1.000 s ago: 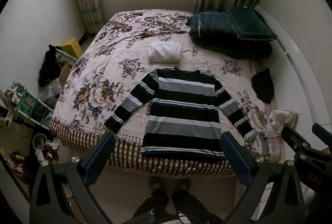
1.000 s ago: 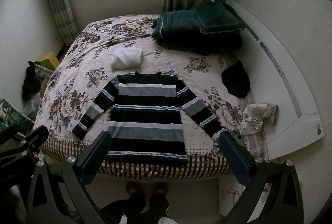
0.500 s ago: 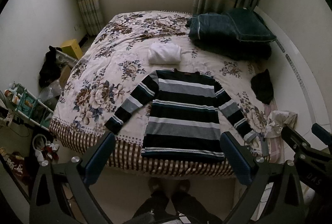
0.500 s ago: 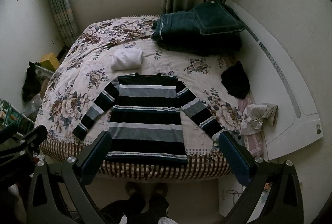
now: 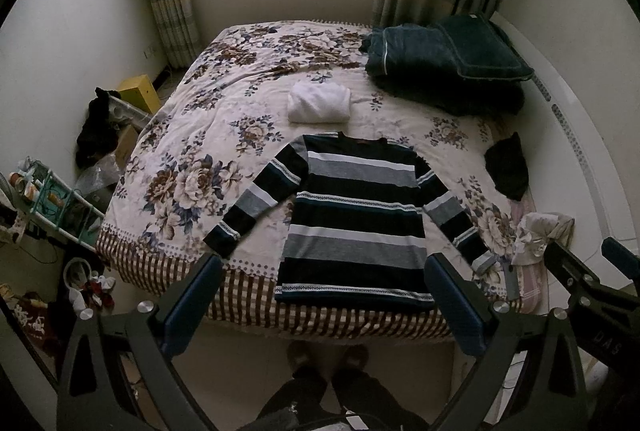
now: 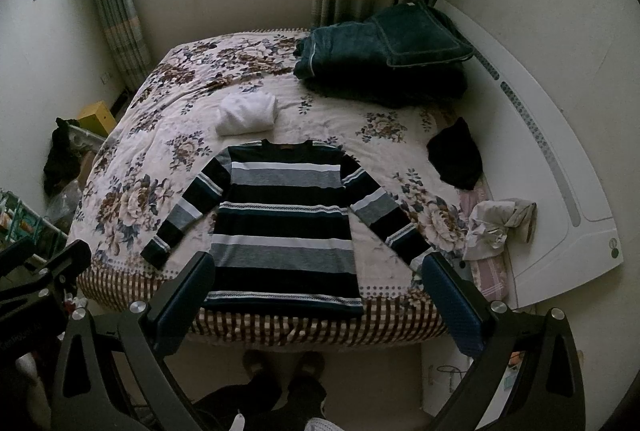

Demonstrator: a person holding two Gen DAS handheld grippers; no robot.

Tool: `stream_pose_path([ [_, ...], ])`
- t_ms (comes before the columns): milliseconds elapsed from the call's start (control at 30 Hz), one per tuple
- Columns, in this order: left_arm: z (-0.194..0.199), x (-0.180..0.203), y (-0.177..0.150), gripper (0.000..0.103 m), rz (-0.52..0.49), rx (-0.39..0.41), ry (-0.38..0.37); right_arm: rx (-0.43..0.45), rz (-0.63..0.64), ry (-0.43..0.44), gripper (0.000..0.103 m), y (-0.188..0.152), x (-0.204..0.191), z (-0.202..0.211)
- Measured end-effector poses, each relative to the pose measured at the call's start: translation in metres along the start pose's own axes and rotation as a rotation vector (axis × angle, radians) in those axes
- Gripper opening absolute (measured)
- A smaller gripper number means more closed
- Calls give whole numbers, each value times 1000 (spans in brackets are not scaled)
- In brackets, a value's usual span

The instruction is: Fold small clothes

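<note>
A striped black, grey and white long-sleeved sweater (image 5: 356, 219) (image 6: 284, 227) lies flat on the floral bed, sleeves spread, hem at the near edge. A folded white garment (image 5: 319, 103) (image 6: 247, 113) lies just beyond its collar. My left gripper (image 5: 324, 305) is open and empty, held high above the near bed edge. My right gripper (image 6: 316, 305) is also open and empty at the same height; it shows at the right edge of the left wrist view (image 5: 588, 271).
A dark green folded quilt (image 5: 444, 59) lies at the far right of the bed (image 5: 180, 187). A black cloth (image 5: 506, 165) and a crumpled pale cloth (image 5: 538, 235) lie at the right edge. A rack (image 5: 48, 207) and clutter stand on the floor at left. The person's feet (image 5: 328, 355) stand below.
Both grippers have drifted very slightly; the view has shifted a little. The clothes have not moved.
</note>
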State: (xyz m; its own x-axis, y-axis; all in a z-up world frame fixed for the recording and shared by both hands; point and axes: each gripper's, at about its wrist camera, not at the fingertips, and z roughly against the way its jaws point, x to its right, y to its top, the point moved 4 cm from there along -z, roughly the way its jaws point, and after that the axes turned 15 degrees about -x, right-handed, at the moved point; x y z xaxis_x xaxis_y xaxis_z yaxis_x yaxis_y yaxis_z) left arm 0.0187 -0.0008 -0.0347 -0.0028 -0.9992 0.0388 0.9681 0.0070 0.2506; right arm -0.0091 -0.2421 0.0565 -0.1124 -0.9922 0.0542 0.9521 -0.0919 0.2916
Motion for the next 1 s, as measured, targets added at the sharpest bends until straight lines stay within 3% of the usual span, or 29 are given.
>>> stream_pose_path([
  [700,-1,7,5,103,-2,2,0,-2,-5,1,103,2,-16,-3],
  [867,-2,12,20,103,-7,0,-6,-7,-26,-1,103,1,-25,-7],
  [1000,-37,-10,42,103,-7,59,29,-8,-78,23,103,10,-26,-36],
])
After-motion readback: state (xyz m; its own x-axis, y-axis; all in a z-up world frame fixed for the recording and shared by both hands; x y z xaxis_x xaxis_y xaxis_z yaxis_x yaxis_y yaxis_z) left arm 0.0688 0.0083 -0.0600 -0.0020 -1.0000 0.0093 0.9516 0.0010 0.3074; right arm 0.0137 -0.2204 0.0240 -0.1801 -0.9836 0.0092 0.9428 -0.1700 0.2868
